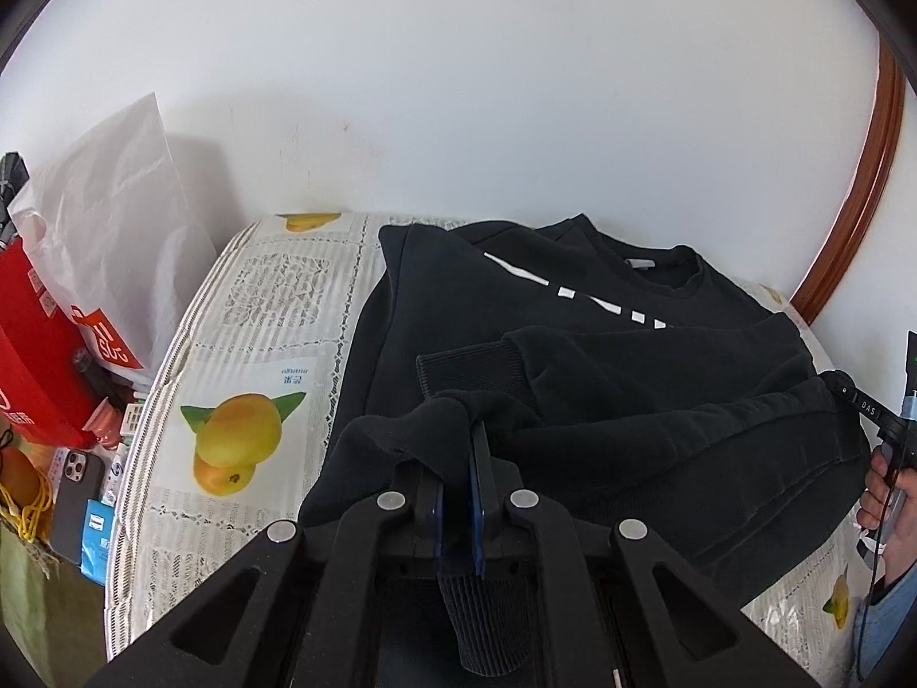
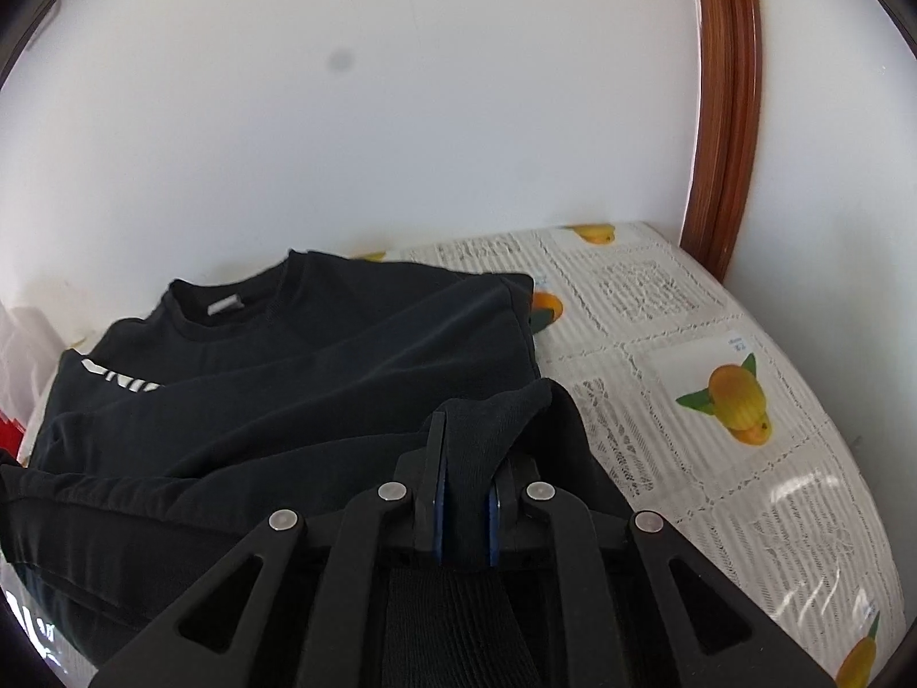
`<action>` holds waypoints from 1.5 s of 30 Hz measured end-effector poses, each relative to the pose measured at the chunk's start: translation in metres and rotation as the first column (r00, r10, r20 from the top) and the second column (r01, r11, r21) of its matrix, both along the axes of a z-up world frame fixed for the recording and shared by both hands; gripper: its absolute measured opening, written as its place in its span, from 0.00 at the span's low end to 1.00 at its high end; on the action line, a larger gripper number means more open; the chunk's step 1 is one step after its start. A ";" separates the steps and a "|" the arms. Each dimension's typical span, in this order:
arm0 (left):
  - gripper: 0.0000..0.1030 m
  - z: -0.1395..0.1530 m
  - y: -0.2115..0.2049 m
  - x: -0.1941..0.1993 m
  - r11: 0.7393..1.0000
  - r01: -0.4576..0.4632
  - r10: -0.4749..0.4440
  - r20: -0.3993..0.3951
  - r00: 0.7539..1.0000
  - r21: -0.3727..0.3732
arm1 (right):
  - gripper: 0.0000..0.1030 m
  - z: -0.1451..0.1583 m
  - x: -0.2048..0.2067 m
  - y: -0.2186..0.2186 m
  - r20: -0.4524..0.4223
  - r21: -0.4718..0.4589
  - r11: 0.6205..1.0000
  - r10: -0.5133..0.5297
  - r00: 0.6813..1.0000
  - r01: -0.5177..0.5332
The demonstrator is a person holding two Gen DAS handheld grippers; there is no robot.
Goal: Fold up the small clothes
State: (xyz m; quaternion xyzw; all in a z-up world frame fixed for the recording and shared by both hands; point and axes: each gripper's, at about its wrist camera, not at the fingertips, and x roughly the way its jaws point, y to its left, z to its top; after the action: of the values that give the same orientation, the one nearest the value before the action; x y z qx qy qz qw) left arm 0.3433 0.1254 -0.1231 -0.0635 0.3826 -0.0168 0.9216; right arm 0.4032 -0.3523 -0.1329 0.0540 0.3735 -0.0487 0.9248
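Note:
A black sweatshirt (image 1: 573,344) with white chest lettering lies on the table, collar toward the wall; it also shows in the right wrist view (image 2: 298,378). One sleeve with its ribbed cuff (image 1: 470,370) is folded across the body. My left gripper (image 1: 458,447) is shut on the sweatshirt's bottom hem at its left corner, the ribbed hem hanging between the fingers. My right gripper (image 2: 467,447) is shut on the bottom hem at the right corner and also shows at the right edge of the left wrist view (image 1: 871,418). The hem is lifted and stretched between both grippers.
The table wears a white lace-pattern cloth (image 1: 258,355) printed with mangoes (image 2: 736,401). A white plastic bag (image 1: 109,241), red box (image 1: 34,355), and phone (image 1: 77,493) sit off the table's left side. A white wall and brown wooden frame (image 2: 725,114) stand behind.

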 end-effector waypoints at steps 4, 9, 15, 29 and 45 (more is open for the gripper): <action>0.10 -0.005 0.001 0.001 1.000 0.006 -0.006 -0.012 1.000 0.000 | 0.34 0.001 -0.009 -0.011 -0.031 0.023 0.999 0.024 0.999 -0.023; 0.16 -0.002 0.002 -0.006 1.000 0.017 -0.017 -0.024 1.000 -0.006 | 0.42 0.024 -0.046 -0.024 -0.028 0.014 0.992 0.128 0.991 -0.128; 0.49 0.005 0.012 -0.044 1.000 0.002 -0.002 0.005 1.000 0.010 | 0.46 0.039 -0.094 -0.049 0.008 -0.009 0.997 0.078 0.997 -0.078; 0.55 -0.041 0.062 -0.066 0.994 -0.064 0.054 -0.115 0.992 -0.084 | 0.50 -0.020 -0.084 -0.059 -0.113 0.148 0.989 0.001 0.994 0.016; 0.14 -0.048 0.039 -0.074 0.998 0.000 -0.008 -0.123 0.992 -0.069 | 0.12 -0.014 -0.104 -0.044 -0.103 0.101 0.995 0.033 0.994 -0.023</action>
State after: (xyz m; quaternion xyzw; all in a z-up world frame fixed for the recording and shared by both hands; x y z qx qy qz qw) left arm 0.2691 0.1644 -0.1709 -0.0955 0.4380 -0.0279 0.8935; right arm 0.2996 -0.3965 -0.1465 0.0924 0.4242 -0.0197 0.9006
